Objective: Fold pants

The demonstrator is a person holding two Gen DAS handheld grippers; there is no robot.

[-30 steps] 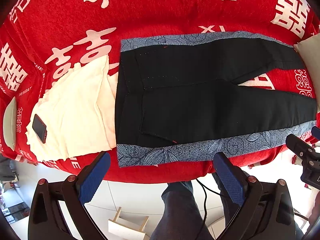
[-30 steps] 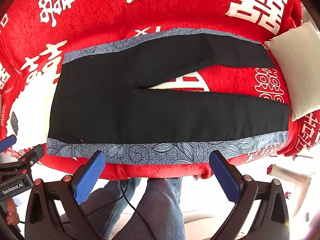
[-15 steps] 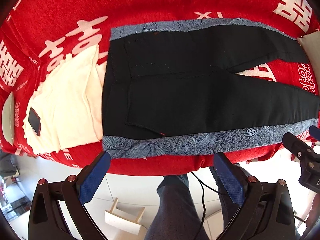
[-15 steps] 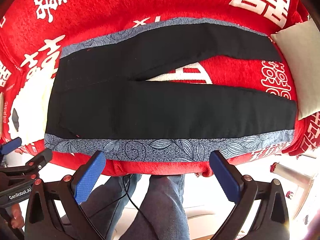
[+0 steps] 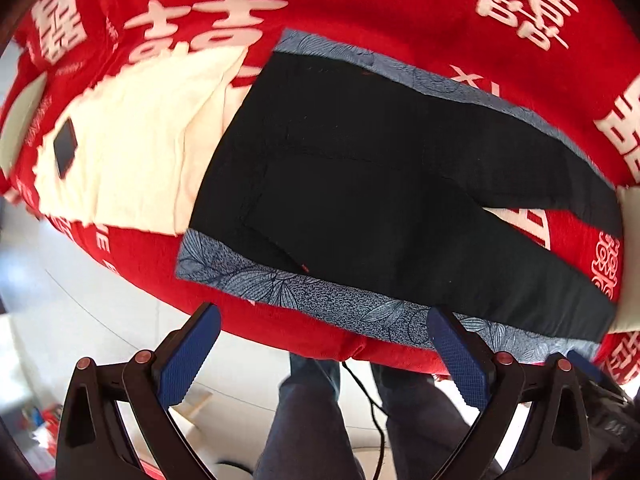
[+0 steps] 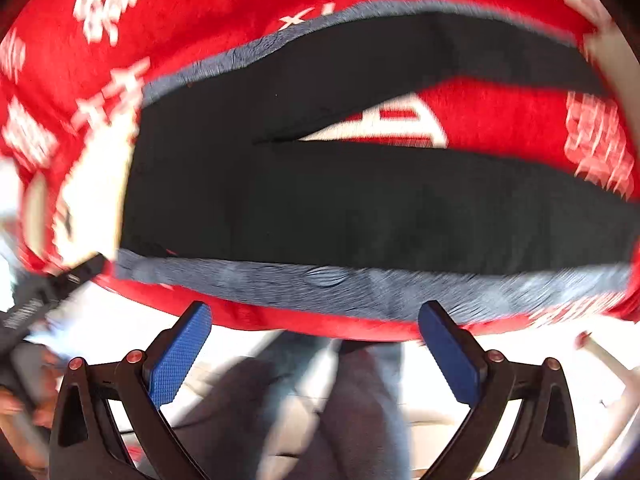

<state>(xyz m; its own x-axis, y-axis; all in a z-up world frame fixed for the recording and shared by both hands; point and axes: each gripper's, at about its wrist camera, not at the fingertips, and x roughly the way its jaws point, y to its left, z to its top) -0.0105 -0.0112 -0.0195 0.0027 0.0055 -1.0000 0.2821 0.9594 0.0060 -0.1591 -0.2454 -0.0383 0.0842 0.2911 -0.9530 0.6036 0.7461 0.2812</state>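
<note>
Black pants (image 5: 380,184) with blue-grey leaf-print side stripes lie flat on a red blanket (image 5: 360,4), waist to the left, legs spread in a V to the right. In the right wrist view the same pants (image 6: 360,200) look motion-blurred. My left gripper (image 5: 324,348) is open, hovering just off the bed's near edge below the near stripe, holding nothing. My right gripper (image 6: 314,340) is open too, just below the near leg's stripe, with nothing between its fingers.
A cream cloth (image 5: 132,136) with a black phone (image 5: 65,147) on it lies left of the waist. A pale pillow (image 5: 630,256) sits at the leg ends. A person's legs (image 5: 316,412) stand at the bed edge below, over white floor.
Both grippers have moved closer to the near edge of the pants. The left view has tilted and swung; the right view is now blurred by motion. Both stay open.
</note>
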